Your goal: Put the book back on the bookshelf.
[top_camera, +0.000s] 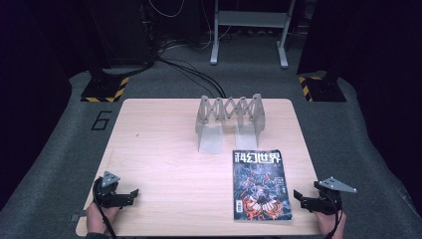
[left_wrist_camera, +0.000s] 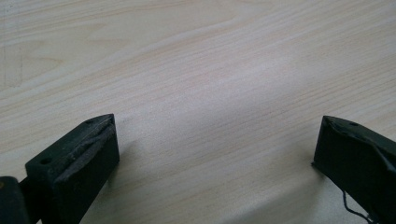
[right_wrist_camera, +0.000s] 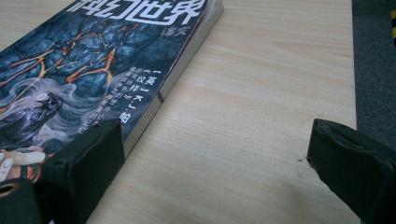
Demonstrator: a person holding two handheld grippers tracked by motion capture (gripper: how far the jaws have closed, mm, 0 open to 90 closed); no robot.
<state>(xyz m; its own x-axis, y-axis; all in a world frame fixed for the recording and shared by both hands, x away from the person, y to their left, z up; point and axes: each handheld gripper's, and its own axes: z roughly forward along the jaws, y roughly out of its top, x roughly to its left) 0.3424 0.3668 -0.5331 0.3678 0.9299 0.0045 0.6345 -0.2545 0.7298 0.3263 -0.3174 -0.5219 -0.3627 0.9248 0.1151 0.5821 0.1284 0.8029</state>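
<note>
- Two tools low at the worktop (top_camera: 164, 149) near edge: left tool (top_camera: 133, 193) and right tool (top_camera: 297, 195), jaws wide apart, empty.
- Magazine (top_camera: 260, 185) flat, just beside right tool.
- Grey folding rack (top_camera: 230, 119) near far edge, well apart.

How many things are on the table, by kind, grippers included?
Magazine: 1
Rack (grey, folding): 1
Grippers: 2, left gripper and right gripper, both open
Total: 4
</note>
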